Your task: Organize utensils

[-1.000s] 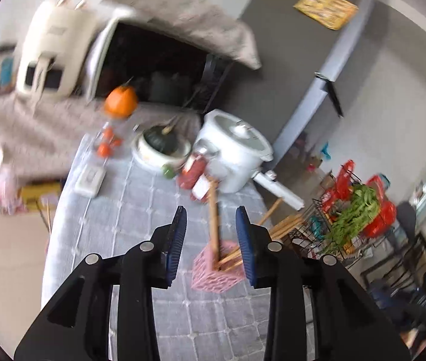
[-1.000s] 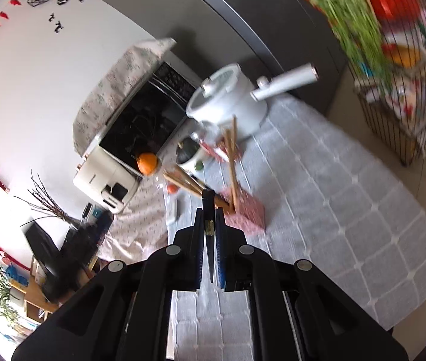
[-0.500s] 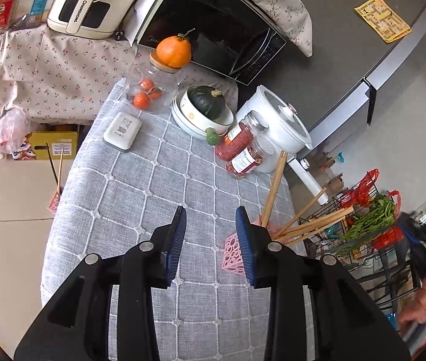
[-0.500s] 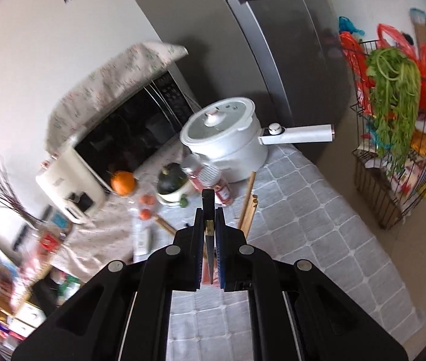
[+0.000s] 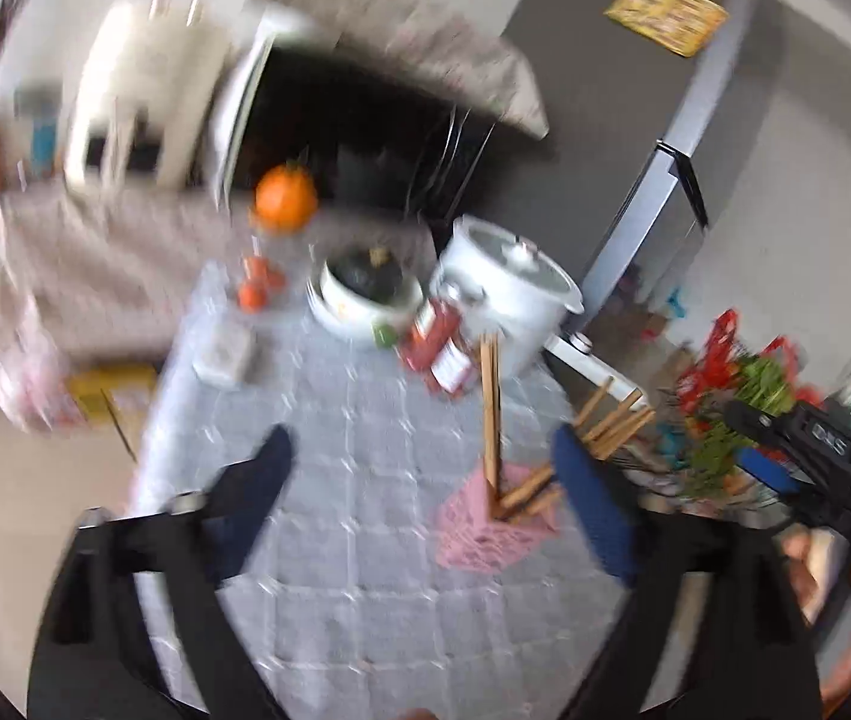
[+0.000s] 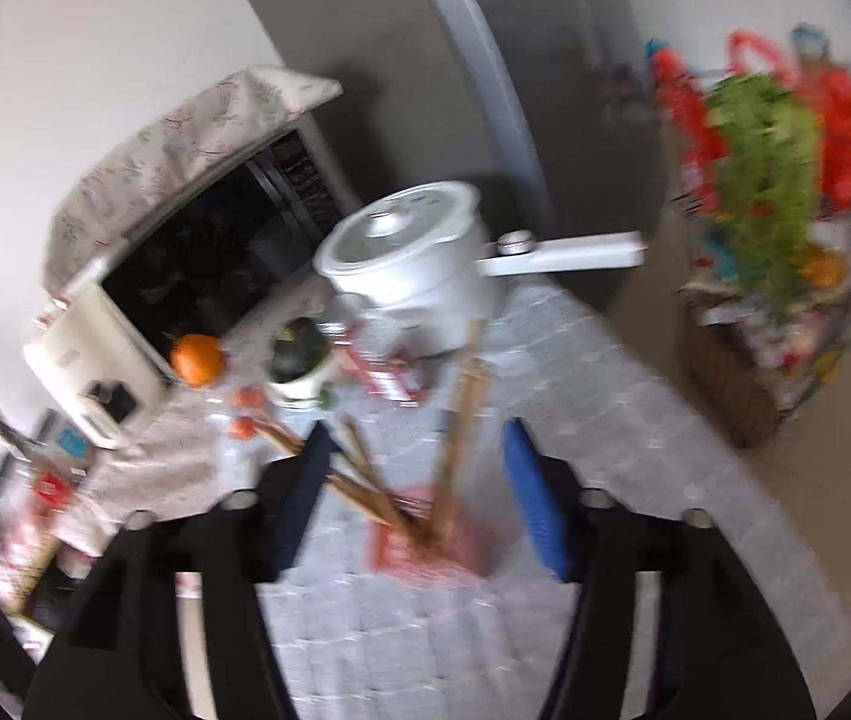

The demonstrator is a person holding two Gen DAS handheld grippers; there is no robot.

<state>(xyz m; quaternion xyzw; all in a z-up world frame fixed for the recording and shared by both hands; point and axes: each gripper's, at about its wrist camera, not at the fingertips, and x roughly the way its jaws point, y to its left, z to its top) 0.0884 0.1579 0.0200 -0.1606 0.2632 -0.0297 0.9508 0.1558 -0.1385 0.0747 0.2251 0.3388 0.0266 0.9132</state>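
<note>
A: Though both views are motion-blurred, the left gripper [image 5: 419,480] has its fingers spread wide, nothing between them.

B: Right gripper [image 6: 416,483]?

A: Also spread wide and empty, above the table; its blue pads frame the holder. It shows at the right edge of the left view too.

B: Utensils?

A: Wooden chopsticks [image 5: 490,414] stand splayed in a pink perforated holder [image 5: 488,531] on the grey checked tablecloth [image 5: 335,450], toward the table's right edge. One pair is near upright, the others lean right.

B: Right view agrees?

A: Yes: chopsticks [image 6: 455,414] in the holder [image 6: 425,552], some leaning left.

B: Far end?

A: White electric pot [image 6: 413,264], handle over the right edge; red jars [image 5: 440,348] beside it; a bowl with a dark squash [image 5: 365,294]; an orange [image 5: 285,199] on a glass jar. Microwave [image 6: 209,252] behind.
</note>
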